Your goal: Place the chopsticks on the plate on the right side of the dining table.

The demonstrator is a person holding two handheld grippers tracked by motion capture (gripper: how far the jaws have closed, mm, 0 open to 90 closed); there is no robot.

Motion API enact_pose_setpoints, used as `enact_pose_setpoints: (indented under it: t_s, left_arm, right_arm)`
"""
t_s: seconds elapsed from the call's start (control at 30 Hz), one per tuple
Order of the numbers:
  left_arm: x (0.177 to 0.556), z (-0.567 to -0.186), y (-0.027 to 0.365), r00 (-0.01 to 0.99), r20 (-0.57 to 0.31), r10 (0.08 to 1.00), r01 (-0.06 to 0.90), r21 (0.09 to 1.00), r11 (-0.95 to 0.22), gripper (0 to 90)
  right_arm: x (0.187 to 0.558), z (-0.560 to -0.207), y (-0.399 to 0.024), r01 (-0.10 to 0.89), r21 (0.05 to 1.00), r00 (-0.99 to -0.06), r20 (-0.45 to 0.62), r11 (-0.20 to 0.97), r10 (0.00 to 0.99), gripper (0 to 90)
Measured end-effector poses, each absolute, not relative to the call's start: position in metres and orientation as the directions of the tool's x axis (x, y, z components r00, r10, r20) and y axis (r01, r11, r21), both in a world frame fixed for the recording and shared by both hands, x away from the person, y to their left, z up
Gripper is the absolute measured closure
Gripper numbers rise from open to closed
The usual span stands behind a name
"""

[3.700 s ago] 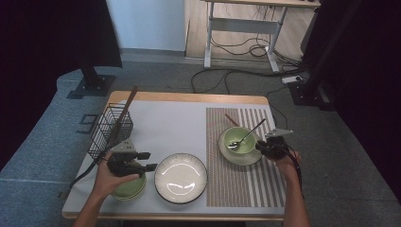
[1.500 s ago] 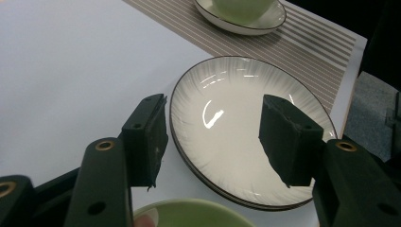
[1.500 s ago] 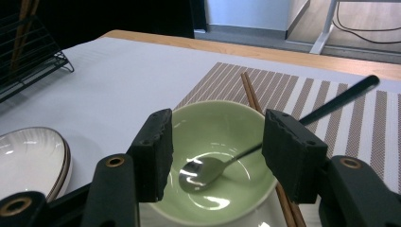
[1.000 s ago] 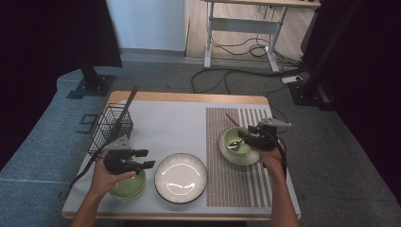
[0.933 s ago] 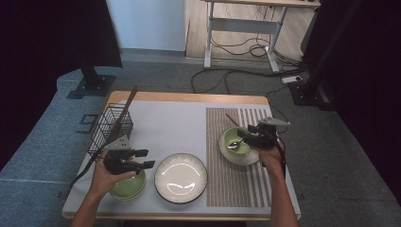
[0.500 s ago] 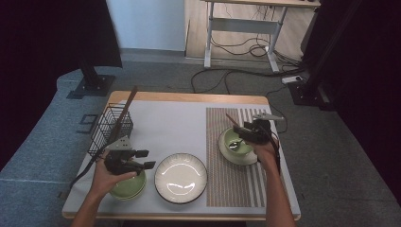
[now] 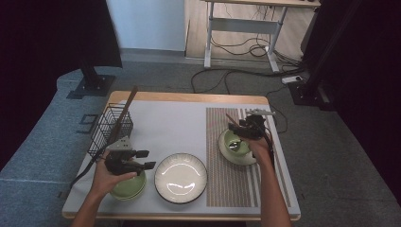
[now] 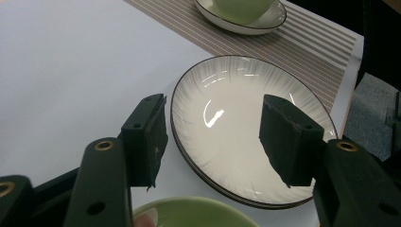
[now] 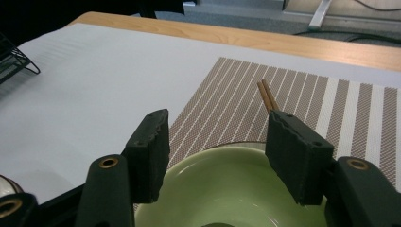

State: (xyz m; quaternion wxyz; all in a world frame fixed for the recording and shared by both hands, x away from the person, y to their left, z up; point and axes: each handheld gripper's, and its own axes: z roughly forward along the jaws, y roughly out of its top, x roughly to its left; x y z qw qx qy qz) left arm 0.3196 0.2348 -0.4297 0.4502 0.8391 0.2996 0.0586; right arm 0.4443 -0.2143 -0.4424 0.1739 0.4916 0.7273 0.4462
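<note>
Worktop [image 7: 175,116]: wooden-edged, covered with a pale sheet; one brown-and-white striped placemat [image 7: 231,189] on its right part

Count of crockery, high view: two green ceramic bowls and one white ribbed plate with a dark rim [image 7: 181,177]. The right green bowl [image 7: 236,146] sits on a pale saucer on the striped placemat; the left green bowl [image 7: 126,187] stands at the near left of the worktop, just beside the white plate

One black wire basket [image 7: 111,127] at the left rear, with one dark wooden stick leaning upright out of it

One pair of brown wooden chopsticks [image 9: 267,97] lies on the placemat, just behind the right bowl

Left gripper [image 7: 142,159]: one, held over the left green bowl, pointing toward the white plate. Fingers [image 8: 146,137] stand wide, nothing between them; the plate shows through the gap in the left gripper view

Right gripper [image 7: 235,131]: one, held over the far rim of the right green bowl. Fingers [image 9: 293,153] stand wide and grip nothing; bowl rim below them, chopstick tips beyond
</note>
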Motion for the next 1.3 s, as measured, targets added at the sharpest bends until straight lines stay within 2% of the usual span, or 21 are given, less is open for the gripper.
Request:
enact_pose_setpoints:
  t_s: [1.3]
  left_arm:
    - [0.321,-0.433,0.235,0.807,-0.194,0.557,0.471,0.781,-0.41,41.4]
  right_arm:
    - [0.485,-0.439,-0.197,0.614,0.77,-0.45,0.163,0.172,0.878,37.9]
